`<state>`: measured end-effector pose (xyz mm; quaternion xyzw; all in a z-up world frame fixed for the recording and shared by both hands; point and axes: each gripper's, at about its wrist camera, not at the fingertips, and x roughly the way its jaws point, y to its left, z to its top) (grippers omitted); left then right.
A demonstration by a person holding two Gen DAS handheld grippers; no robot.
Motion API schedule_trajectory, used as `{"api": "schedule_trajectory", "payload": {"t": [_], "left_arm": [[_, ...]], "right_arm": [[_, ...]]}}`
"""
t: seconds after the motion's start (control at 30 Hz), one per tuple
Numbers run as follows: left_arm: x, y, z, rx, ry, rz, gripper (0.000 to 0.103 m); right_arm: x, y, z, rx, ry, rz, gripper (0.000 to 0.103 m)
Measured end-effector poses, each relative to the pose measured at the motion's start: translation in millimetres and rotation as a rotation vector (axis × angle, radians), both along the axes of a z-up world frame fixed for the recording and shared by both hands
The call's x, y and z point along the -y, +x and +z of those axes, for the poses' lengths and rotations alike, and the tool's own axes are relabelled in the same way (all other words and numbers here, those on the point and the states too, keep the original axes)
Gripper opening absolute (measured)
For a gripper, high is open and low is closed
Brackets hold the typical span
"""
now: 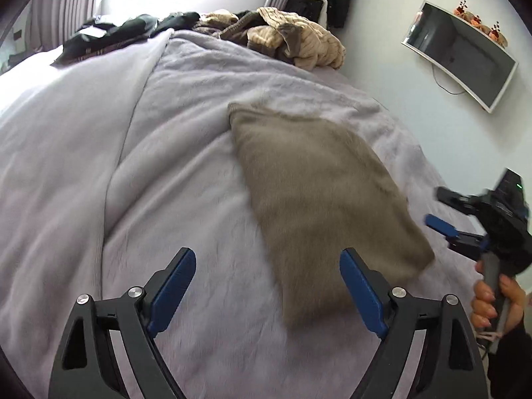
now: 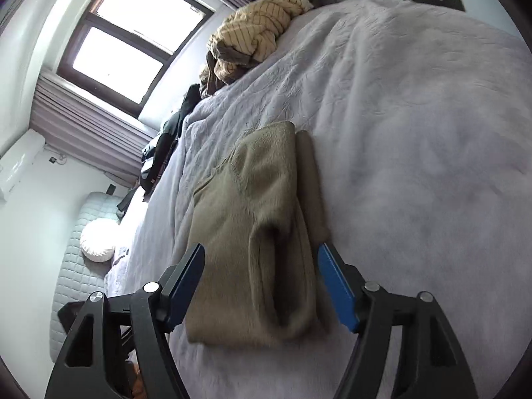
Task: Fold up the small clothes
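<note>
Sweater taupe, fuzzy, folded flat on bedspread; both grippers released, empty

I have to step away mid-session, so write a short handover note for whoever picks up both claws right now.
Left claw: open, empty, above the blanket.
Right claw: open, empty, at the near end of the tan garment.
Tan garment: folded into a long stack on the bed, released.
Left: a striped cream garment and dark clothes lie unfolded at the far end of the bed. Fold those next.
</note>
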<state>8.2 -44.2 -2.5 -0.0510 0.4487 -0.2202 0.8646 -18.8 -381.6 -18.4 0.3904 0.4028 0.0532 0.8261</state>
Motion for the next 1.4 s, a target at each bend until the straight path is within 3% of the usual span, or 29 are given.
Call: {"api": "schedule_trajectory", "payload": {"t": [0.07,0.1,0.13,0.2,0.3,0.37,0.47,0.53,0.6,0.77,0.93,1.1,1.17,1.23,1.4], "left_arm": [[8.1,12.5,2.2,0.008,0.000,-0.001,0.088],[11.2,20.0,2.7,0.006,0.001,0.002,0.088],[16.3,30.0,2.7,0.002,-0.002,0.008,0.088],[23.4,42.5,3.5,0.003,-0.003,0.016,0.088],[34.3,54.1,1.4,0.011,0.007,0.013,0.088],[44.0,63.5,-10.6,-0.014,0.043,0.001,0.088],[52.8,71.4,-39.4,-0.086,0.095,-0.006,0.088],[48.2,70.9,-46.2,-0.107,0.060,0.016,0.090],[44.2,69.8,-46.3,-0.121,0.043,0.028,0.090],[45.5,63.1,-37.8,-0.084,0.089,0.012,0.090],[52.0,54.1,-34.0,-0.087,0.088,0.000,0.090],[53.8,39.7,-42.6,-0.105,0.124,-0.009,0.090],[51.0,34.0,-50.4,-0.129,0.118,-0.010,0.090],[49.7,30.2,-55.3,-0.142,0.113,-0.010,0.090],[49.6,21.6,-57.7,-0.144,0.117,-0.004,0.090]], "right_arm": [[1.3,29.9,-15.2,-0.061,0.031,0.028,0.059],[-0.3,47.0,-26.9,-0.114,0.036,0.045,0.049],[-1.2,56.1,-34.0,-0.146,0.036,0.053,0.026],[-4.2,59.3,-32.9,-0.136,0.032,0.068,0.021],[-7.8,47.0,-16.2,-0.082,-0.104,0.066,0.017],[-4.5,44.2,-23.6,-0.123,-0.169,0.050,0.010],[12.5,41.3,-50.2,-0.155,-0.089,0.030,0.010],[19.2,35.7,-50.2,-0.152,-0.041,0.008,0.012],[19.0,30.3,-40.1,-0.142,-0.055,0.010,0.013],[5.6,13.5,-3.4,-0.053,-0.066,0.053,0.019],[-36.9,11.5,20.9,0.017,-0.100,0.200,0.019],[-50.8,12.9,-14.1,-0.128,-0.172,0.216,0.019],[-41.8,7.1,-38.1,-0.177,-0.166,0.214,0.008],[-32.7,-4.2,-48.5,-0.148,-0.124,0.207,0.001],[-25.8,-17.2,-48.4,-0.130,-0.139,0.194,0.000]]}}
